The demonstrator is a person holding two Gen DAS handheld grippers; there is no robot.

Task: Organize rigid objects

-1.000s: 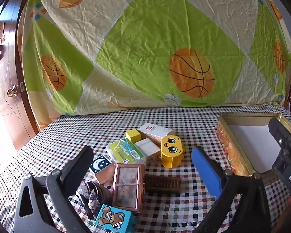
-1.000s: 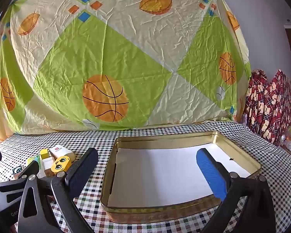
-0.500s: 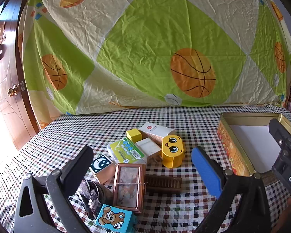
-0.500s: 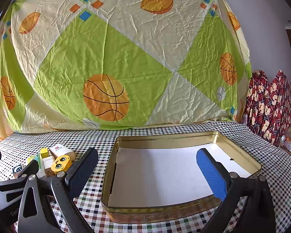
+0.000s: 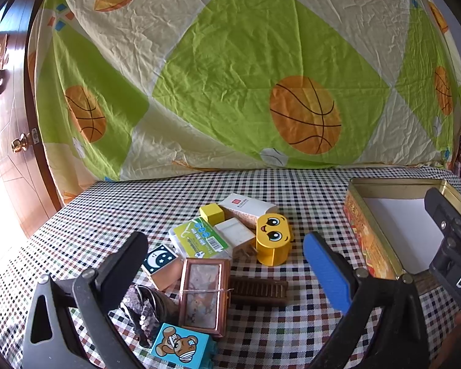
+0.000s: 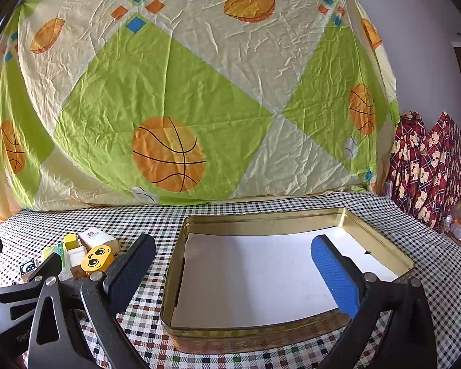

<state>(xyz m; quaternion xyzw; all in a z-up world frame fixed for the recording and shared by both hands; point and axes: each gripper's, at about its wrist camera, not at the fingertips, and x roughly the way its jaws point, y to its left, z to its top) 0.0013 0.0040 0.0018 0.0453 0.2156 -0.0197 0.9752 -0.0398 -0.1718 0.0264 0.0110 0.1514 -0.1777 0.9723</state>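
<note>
The gold tin (image 6: 381,243) at lower centre holds only white paper. Both claws, left gripper (image 5: 224,264) and right gripper (image 6: 233,261), are spread wide, holding nothing.

Bare cloth between clutter (image 5: 218,255) and tin (image 5: 368,243).

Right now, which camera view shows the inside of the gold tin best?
The right wrist view: the tin lies fully open, its white bottom all visible. The left wrist view shows only its near corner, partly hidden behind the other tool.
</note>
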